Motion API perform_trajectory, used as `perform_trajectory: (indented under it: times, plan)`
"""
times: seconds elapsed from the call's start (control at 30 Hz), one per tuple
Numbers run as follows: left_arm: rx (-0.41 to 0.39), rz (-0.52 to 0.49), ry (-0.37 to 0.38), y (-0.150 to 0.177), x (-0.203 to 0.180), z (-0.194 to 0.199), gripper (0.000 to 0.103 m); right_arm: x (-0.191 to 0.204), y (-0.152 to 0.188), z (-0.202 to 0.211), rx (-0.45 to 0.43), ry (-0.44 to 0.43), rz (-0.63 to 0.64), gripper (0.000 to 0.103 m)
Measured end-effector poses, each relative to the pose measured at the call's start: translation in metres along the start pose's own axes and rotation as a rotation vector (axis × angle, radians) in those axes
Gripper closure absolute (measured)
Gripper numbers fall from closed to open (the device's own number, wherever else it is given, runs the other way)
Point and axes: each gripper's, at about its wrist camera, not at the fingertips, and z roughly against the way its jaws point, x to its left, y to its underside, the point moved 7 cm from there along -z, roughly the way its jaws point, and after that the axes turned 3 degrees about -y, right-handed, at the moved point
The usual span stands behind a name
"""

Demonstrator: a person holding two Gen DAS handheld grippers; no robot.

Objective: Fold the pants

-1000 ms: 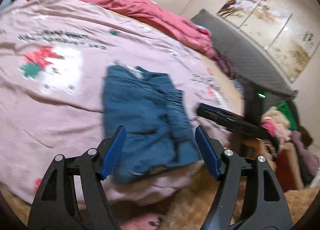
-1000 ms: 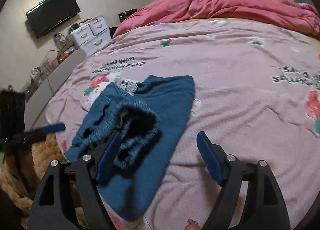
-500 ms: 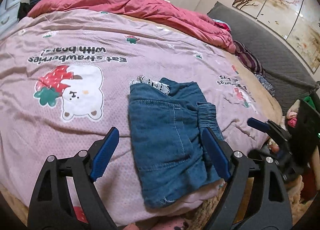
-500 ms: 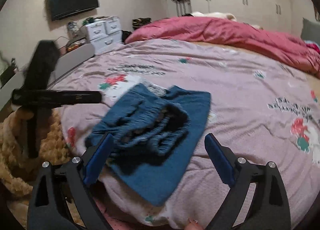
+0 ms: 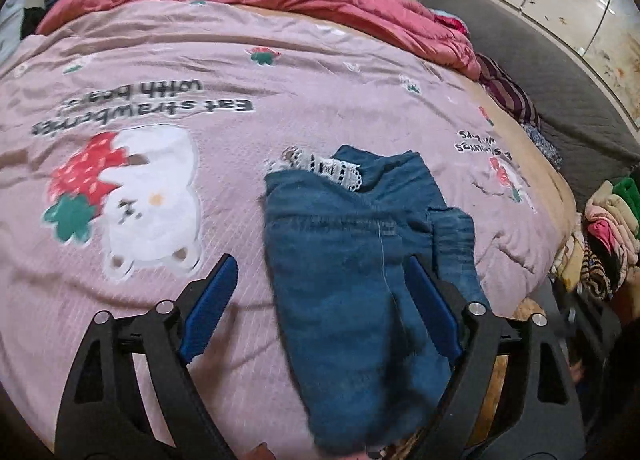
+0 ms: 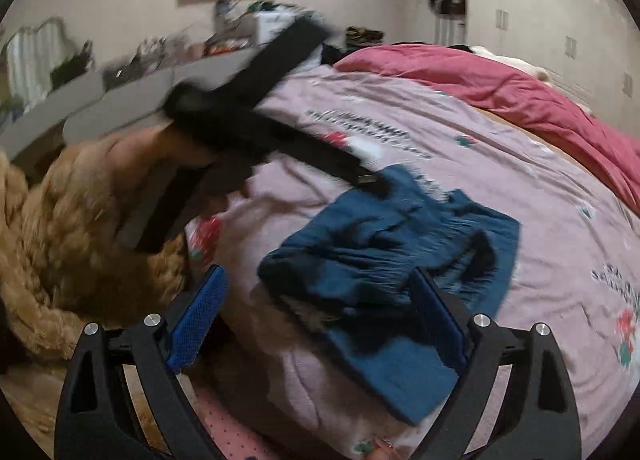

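Hovering wide-open claws, holding nothing

Left gripper shifted across bed since a second ago: folded blue pants, then centred between fingers, now under its right finger, jaws open, nothing between them, having just been closing slightly. Right gripper rolled and swung left; jaws widened, open, empty. Left gripper, earlier small at far left of right view, now looms over pants' far edge.
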Motion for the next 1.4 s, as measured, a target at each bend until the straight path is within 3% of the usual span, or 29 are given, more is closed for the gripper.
perform_trajectory:
  times: [0.1, 0.17, 0.57, 0.6, 0.67, 0.83, 1.13, 1.23, 1.3, 1.4]
  plan:
    - [0.052, -0.033, -0.002, -0.004, -0.001, -0.018, 0.055, 0.013, -0.001, -0.012, 0.026, -0.031, 0.024, 0.014]
    - [0.079, -0.051, -0.023, -0.003, 0.001, -0.027, 0.059, 0.018, -0.001, -0.016, 0.036, -0.030, 0.043, 0.019]
    - [0.057, -0.022, 0.043, -0.001, 0.008, -0.029, 0.058, 0.028, -0.007, -0.066, 0.153, 0.097, 0.263, 0.059]
    - [0.057, -0.021, 0.044, -0.001, 0.008, -0.030, 0.058, 0.025, -0.006, -0.075, 0.177, 0.094, 0.260, 0.062]
    - [0.057, -0.020, 0.043, -0.001, 0.009, -0.031, 0.058, 0.026, -0.004, -0.082, 0.194, 0.030, 0.231, 0.083]
    - [0.056, -0.017, 0.044, -0.004, 0.010, -0.034, 0.054, 0.024, 0.001, -0.064, 0.238, -0.082, 0.164, 0.100]
    - [0.055, -0.006, 0.057, -0.008, 0.012, -0.045, 0.049, 0.017, 0.033, -0.072, 0.253, -0.080, 0.041, 0.100]
    - [0.053, 0.002, 0.064, -0.008, 0.013, -0.046, 0.049, 0.019, 0.028, -0.068, 0.236, -0.092, 0.004, 0.094]
    - [0.048, -0.002, 0.061, -0.008, 0.012, -0.045, 0.049, 0.019, 0.023, -0.058, 0.222, -0.116, -0.022, 0.085]
    - [0.044, -0.006, 0.054, -0.008, 0.012, -0.044, 0.049, 0.017, 0.006, -0.032, 0.136, -0.126, -0.059, 0.082]
